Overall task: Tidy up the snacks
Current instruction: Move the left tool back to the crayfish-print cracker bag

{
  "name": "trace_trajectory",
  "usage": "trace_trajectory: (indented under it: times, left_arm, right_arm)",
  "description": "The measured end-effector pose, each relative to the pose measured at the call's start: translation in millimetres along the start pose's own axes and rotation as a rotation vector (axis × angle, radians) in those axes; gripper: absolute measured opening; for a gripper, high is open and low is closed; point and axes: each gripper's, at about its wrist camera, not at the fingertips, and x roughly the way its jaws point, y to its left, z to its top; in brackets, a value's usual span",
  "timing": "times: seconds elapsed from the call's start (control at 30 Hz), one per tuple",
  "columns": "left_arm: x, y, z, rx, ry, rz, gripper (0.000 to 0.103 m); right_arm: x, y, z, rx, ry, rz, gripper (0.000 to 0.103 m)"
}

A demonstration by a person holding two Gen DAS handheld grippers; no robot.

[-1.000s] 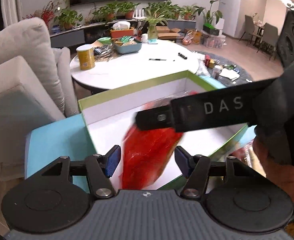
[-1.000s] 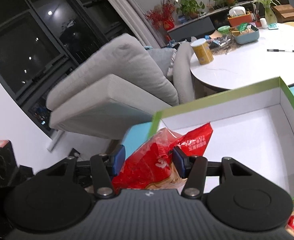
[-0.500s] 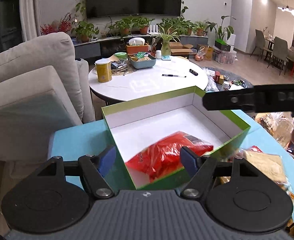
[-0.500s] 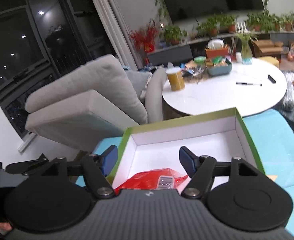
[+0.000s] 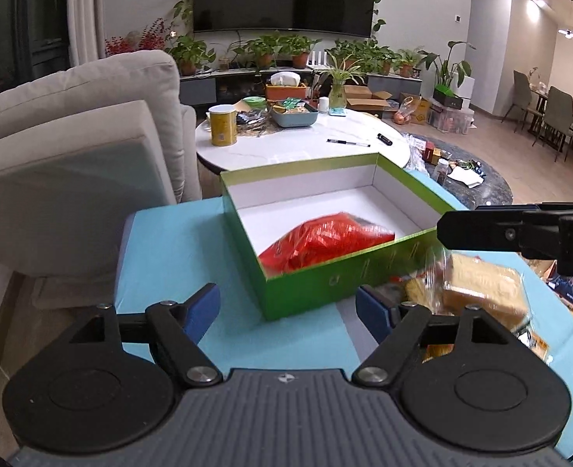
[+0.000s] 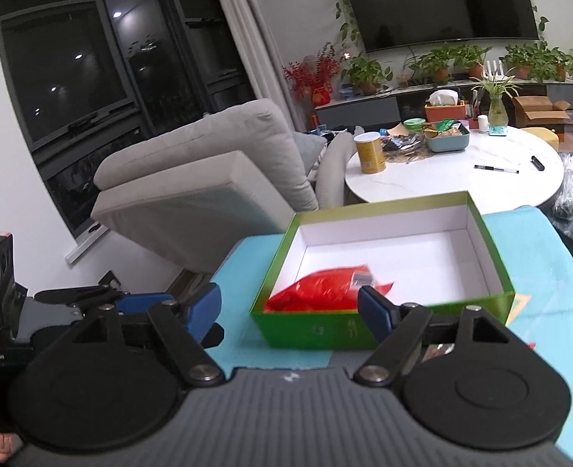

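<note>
I judge the first bag is stowed and I am between items: the red snack bag (image 5: 325,243) lies inside the green box (image 5: 325,292), and neither of my tools holds anything.

Taking it left to right from the green box: my left hand-held gripper (image 5: 288,313) hangs in front of the box's near-left corner, its jaws opening, with only the teal counter (image 5: 169,249) and that box corner showing in the gap, nothing pressed by the blue pads (image 5: 202,309). Inside the box, the red bag rests toward the near-left part of the white floor, leaving the far and right parts bare. To the right of the box, just outside its near wall, lies a heap of clear-wrapped tan snack packs (image 5: 481,292). My right hand-held gripper (image 6: 290,313) stands wide and empty in front of the box's near wall.

The next move, I think, calls for swinging a tool right of the box onto one of those wrapped packs, gripping the wrapper itself, then lifting it over the wall.

The red bag is glossy crinkled film, puffy and slumped, with a small dark label panel; its print is too blurred to read.
</note>
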Motion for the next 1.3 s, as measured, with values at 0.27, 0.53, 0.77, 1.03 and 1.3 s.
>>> trace_trajectory:
  times: [0.27,0.53,0.77,1.03,1.3]
  left_arm:
    - [-10.4,1.9,-27.6,-0.023,0.047,0.023,0.075]
    - [-16.1,7.8,-54.1,-0.052,0.097,0.043,0.075]
    - [-19.0,14.4,-72.7,-0.078,0.142,0.06,0.075]
    - [-18.2,15.5,-85.6,-0.083,0.173,0.053,0.075]
    - [-21.8,15.0,-91.1,-0.085,0.18,0.035,0.075]
  right_arm:
    - [-2.3,7.9,-21.4,0.005,0.049,0.01,0.085]
    - [4.3,12.8,-34.1,-0.005,0.095,0.002,0.085]
    - [9.1,15.6,-46.7,0.002,0.13,0.002,0.085]
    - [13.8,17.5,-56.4,0.001,0.17,-0.004,0.085]
    - [15.6,19.0,-58.0,-0.001,0.185,-0.004,0.085]
